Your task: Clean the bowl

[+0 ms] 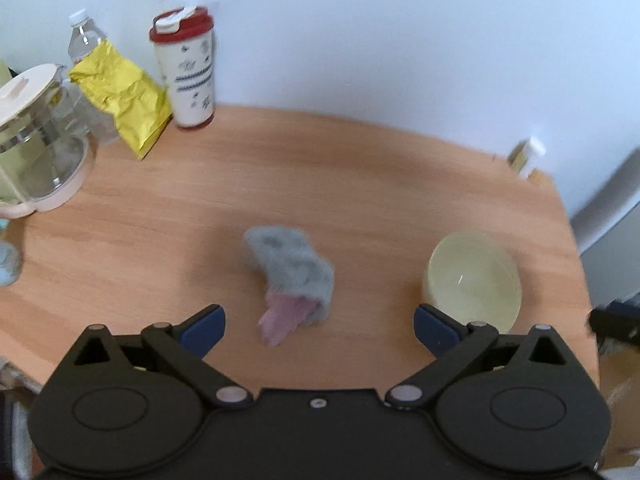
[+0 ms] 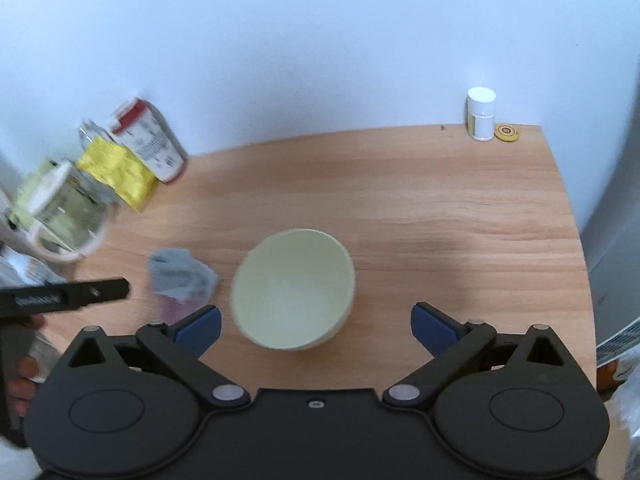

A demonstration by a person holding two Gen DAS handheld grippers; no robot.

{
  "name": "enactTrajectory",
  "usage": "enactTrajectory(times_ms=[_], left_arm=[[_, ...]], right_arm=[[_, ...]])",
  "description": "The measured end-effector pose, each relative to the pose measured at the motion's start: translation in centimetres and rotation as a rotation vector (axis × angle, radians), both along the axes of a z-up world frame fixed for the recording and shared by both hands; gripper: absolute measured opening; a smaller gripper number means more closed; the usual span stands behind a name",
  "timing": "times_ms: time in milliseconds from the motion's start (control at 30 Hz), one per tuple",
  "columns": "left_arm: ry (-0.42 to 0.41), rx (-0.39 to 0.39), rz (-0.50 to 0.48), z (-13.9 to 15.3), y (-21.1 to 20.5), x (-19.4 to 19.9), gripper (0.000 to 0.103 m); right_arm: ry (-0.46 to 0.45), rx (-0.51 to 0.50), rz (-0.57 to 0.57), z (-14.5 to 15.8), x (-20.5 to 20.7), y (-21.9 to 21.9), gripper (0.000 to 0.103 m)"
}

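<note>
A pale yellow-green bowl (image 2: 294, 288) stands upright on the wooden table (image 2: 440, 216), straight ahead of my right gripper (image 2: 316, 326), which is open and empty with the bowl between its blue fingertips. The bowl also shows in the left wrist view (image 1: 474, 276), at the right. A crumpled grey and pink cloth (image 1: 292, 276) lies on the table just ahead of my left gripper (image 1: 318, 328), which is open and empty. In the right wrist view the cloth (image 2: 180, 276) lies left of the bowl, apart from it.
At the back left stand a glass jug with a white lid (image 1: 36, 140), a water bottle (image 1: 82, 36), a yellow bag (image 1: 124, 96) and a red-lidded tumbler (image 1: 188, 68). A white pill bottle (image 2: 481, 118) and a small yellow disc (image 2: 507, 132) sit at the back right corner.
</note>
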State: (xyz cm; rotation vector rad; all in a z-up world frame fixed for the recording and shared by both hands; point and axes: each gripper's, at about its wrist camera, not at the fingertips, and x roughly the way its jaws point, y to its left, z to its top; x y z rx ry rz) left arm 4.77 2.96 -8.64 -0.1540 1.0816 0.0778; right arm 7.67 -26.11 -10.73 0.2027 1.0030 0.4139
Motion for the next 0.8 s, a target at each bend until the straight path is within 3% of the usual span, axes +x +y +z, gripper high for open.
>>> enactTrajectory(times_ms=[233, 367, 567, 800], left_arm=[[0.009, 0.001, -0.092, 0.4, 0.4, -1.4, 0.102], [0.016, 0.033, -0.108, 0.5, 0.6, -2.0, 0.102], [0.029, 0.084, -0.126, 0.3, 0.9, -2.4, 0.102], [0.004, 0.084, -0.145, 0.7, 0.9, -2.6, 0.102]], right_arm=[[-0.018, -0.049, -0.083, 1.6, -3.6, 1.7, 0.103], [0.015, 0.018, -0.084, 0.9, -4.6, 2.8, 0.103], [0.017, -0.027, -0.115, 0.8, -6.0, 4.5, 0.103], [0.011, -0.041, -0.150, 1.1, -7.0, 5.0, 0.103]])
